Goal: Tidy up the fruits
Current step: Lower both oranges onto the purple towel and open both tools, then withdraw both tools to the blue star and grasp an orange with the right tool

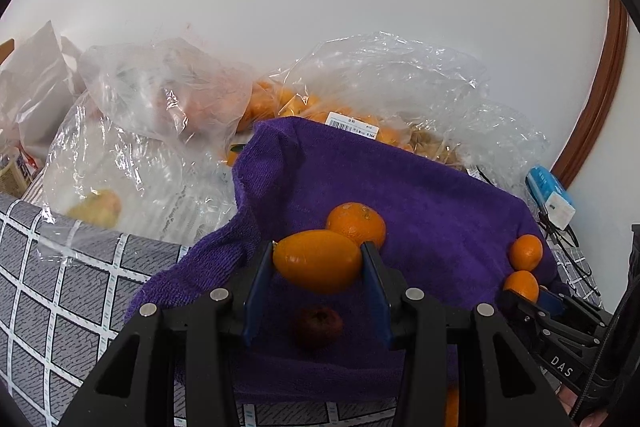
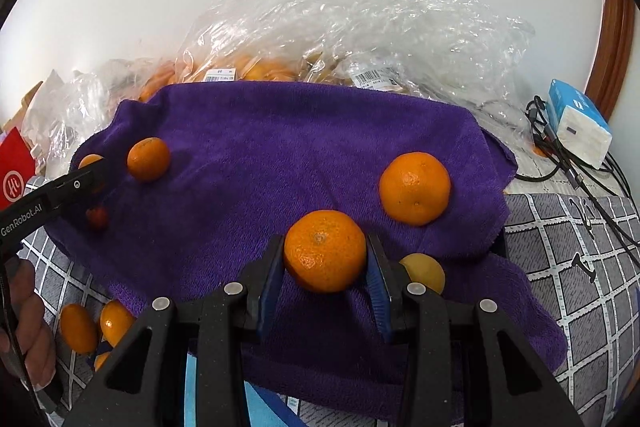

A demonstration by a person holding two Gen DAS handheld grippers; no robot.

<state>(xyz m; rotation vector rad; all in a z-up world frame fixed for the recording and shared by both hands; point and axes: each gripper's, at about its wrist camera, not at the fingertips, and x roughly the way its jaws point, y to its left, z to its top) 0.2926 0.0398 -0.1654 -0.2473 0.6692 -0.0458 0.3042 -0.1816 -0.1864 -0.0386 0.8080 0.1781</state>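
Purple towel [image 2: 280,155], one, spread over a grey checked surface [image 2: 572,267] and carrying the loose fruit. Left gripper [image 1: 318,261]: clenched on one oblong orange fruit [image 1: 317,261], held above the towel's near-left part. Right gripper [image 2: 325,253]: clenched on one round mandarin [image 2: 325,251], held over the towel's near edge. Loose on the towel, counted in the right wrist view: one mandarin near the right edge [image 2: 415,188], one near the left edge [image 2: 148,159], one small dark red fruit [image 2: 97,218] by the left edge, and one yellow fruit [image 2: 426,273] just behind the right gripper's finger. Off the towel at its near-left corner: two mandarins fully seen [image 2: 78,327], a third partly hidden. Clear plastic bags [image 2: 360,39], several, heaped along the towel's far edge, holding more orange fruit; exact number cannot be told. One blue-and-white tissue pack [image 2: 580,131] beyond the far-right corner, beside black cables [image 2: 568,167].
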